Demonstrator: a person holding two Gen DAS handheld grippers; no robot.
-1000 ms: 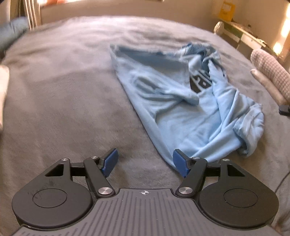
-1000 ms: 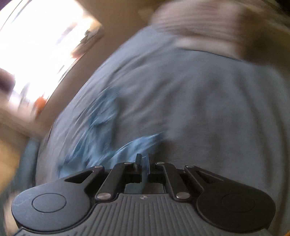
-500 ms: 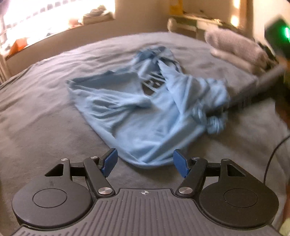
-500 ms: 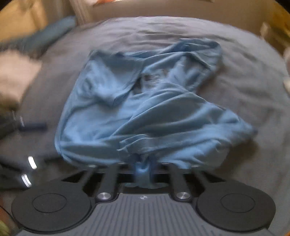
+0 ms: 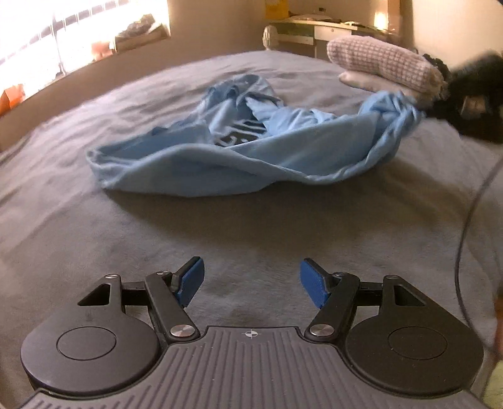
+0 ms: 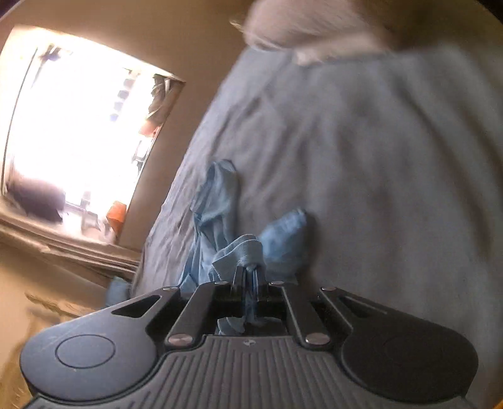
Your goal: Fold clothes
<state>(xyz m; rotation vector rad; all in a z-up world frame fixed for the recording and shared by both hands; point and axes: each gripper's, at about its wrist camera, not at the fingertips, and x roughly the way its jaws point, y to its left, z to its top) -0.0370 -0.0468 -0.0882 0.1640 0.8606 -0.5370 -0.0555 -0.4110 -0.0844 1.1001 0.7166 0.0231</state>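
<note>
A crumpled light blue T-shirt (image 5: 239, 154) with a dark print lies on the grey bed (image 5: 125, 239), stretched toward the right. My left gripper (image 5: 250, 280) hovers open over bare bedding in front of the shirt, nothing between its blue pads. My right gripper (image 6: 250, 273) is shut on a bunched edge of the T-shirt (image 6: 220, 226); cloth hangs through its fingers. In the left wrist view the right gripper (image 5: 421, 113) appears as a dark blur at the far right, lifting the shirt's right end off the bed.
Folded grey and white clothes (image 5: 380, 66) are stacked at the bed's far right. A black cable (image 5: 468, 217) runs down the right side. A bright window (image 6: 72, 126) and a ledge lie beyond the bed; a desk (image 5: 317, 28) stands at the back.
My right gripper has pulled the shirt's end up and to the right, stretching it out. My left gripper has drawn back from the shirt and stayed open.
</note>
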